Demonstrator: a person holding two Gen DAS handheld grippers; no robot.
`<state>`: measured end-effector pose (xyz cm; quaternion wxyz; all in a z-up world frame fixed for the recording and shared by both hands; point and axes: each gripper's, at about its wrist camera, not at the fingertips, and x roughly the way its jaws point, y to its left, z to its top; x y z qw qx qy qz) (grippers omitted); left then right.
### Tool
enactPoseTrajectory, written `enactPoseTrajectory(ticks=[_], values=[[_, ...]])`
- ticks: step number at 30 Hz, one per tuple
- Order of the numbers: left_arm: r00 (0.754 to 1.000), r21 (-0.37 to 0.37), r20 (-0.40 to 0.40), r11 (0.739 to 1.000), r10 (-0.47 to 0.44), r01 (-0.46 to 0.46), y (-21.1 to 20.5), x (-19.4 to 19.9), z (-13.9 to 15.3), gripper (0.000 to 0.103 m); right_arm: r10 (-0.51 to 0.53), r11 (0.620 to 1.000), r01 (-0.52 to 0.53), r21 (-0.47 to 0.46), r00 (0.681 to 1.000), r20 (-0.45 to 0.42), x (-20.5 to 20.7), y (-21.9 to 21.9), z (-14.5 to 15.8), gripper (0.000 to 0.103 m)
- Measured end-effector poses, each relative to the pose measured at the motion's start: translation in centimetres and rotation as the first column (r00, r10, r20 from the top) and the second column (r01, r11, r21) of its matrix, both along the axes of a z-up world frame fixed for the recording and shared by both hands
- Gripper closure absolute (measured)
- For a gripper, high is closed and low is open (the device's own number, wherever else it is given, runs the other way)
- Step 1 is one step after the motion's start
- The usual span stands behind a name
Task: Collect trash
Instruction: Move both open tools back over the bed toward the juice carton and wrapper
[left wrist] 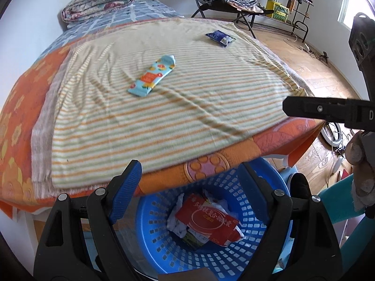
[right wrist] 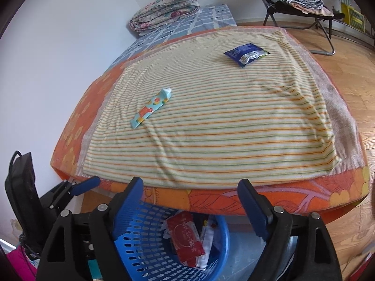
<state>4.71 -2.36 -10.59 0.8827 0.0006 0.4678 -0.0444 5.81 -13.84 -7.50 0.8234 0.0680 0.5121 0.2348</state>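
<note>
A light blue wrapper with orange fruit print (left wrist: 152, 76) lies on the striped blanket (left wrist: 164, 121), also in the right wrist view (right wrist: 151, 108). A dark blue packet (left wrist: 220, 37) lies farther back on the right (right wrist: 246, 54). A blue plastic basket (left wrist: 161, 253) stands below the bed's front edge and holds a red packet (left wrist: 208, 222) and crumpled white paper (left wrist: 174, 222). My left gripper (left wrist: 189, 182) is open and empty above the basket. My right gripper (right wrist: 190, 199) is open and empty over the basket (right wrist: 140, 253) and the bed edge. It also shows in the left wrist view (left wrist: 304, 109).
A folded floral quilt (left wrist: 100, 0) lies at the head of the bed. A black folding chair (left wrist: 225, 2) with cloths and a clothes rack (left wrist: 293, 4) stand on the wooden floor to the right. Cables lie on the floor (left wrist: 316, 53). A white wall is to the left.
</note>
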Motion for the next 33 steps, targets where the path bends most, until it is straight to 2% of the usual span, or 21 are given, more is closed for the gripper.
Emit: enactPoseTrajectory(ticks=[7,11,14,17,25,31,33], values=[[1.000,0.024,0.012,1.000,-0.013,0.012,0.1,1.9,0.6,0.017,0.004,0.998,-0.002,-0.069,1.000,0.028,1.2,0.0,0.4,0.018],[0.999,0.031,0.003,0.999,-0.033,0.033,0.3,3.5,0.9,0.017,-0.006,0.997,0.006,-0.074,1.000,0.007,2.7,-0.2,0.4,0.016],[0.999,0.037,0.001,0.998,-0.041,0.041,0.6,4.6,1.2,0.017,-0.014,0.998,0.014,-0.064,1.000,-0.007,4.1,-0.6,0.2,0.005],[0.998,0.061,0.004,0.997,-0.056,0.055,0.9,5.9,1.5,0.017,-0.038,0.996,0.039,-0.078,0.999,0.010,5.5,-1.1,0.1,0.005],[0.998,0.055,-0.019,0.997,-0.055,0.056,2.6,9.6,1.3,0.017,-0.101,0.991,0.110,-0.081,0.990,0.101,11.4,-2.7,1.4,0.005],[0.998,0.037,-0.040,0.998,-0.046,0.047,3.6,12.7,0.8,0.020,-0.168,0.980,0.174,-0.094,0.983,0.069,17.8,-3.3,2.0,0.005],[0.998,0.052,-0.044,0.997,-0.051,0.053,3.7,13.7,0.6,0.021,-0.180,0.978,0.184,-0.098,0.983,0.047,20.0,-3.2,2.0,0.005]])
